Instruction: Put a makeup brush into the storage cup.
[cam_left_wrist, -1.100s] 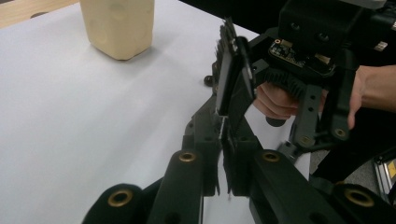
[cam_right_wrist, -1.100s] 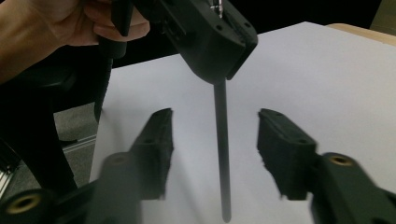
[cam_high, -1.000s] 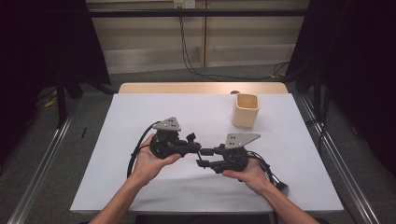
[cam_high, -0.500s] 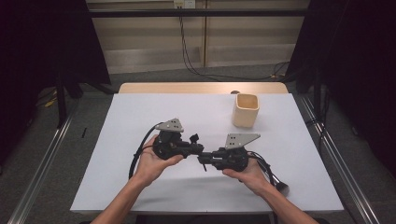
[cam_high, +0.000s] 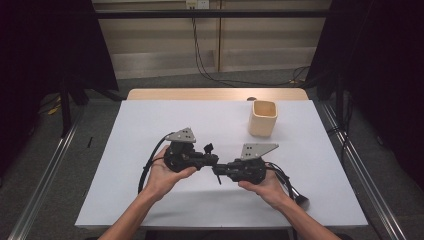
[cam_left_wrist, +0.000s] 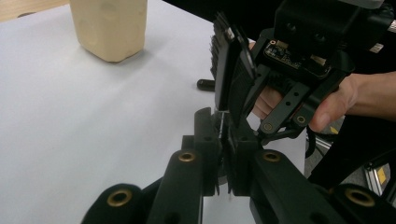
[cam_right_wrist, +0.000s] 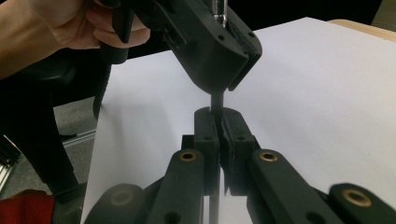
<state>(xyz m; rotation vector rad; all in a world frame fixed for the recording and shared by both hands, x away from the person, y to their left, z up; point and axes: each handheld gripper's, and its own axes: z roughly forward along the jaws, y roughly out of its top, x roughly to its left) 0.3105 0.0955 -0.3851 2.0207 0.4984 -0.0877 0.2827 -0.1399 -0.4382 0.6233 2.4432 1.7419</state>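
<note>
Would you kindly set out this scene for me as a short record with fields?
Surface: white table
Object on it: beige cup, upright, far right, apart from both claws
Left claw: held in the left hand, shut on a thin dark stick
Right claw: held in the right hand, shut on the same stick
Relation: the claw tips meet near the table's middle
Unclear: what the stick is
</note>
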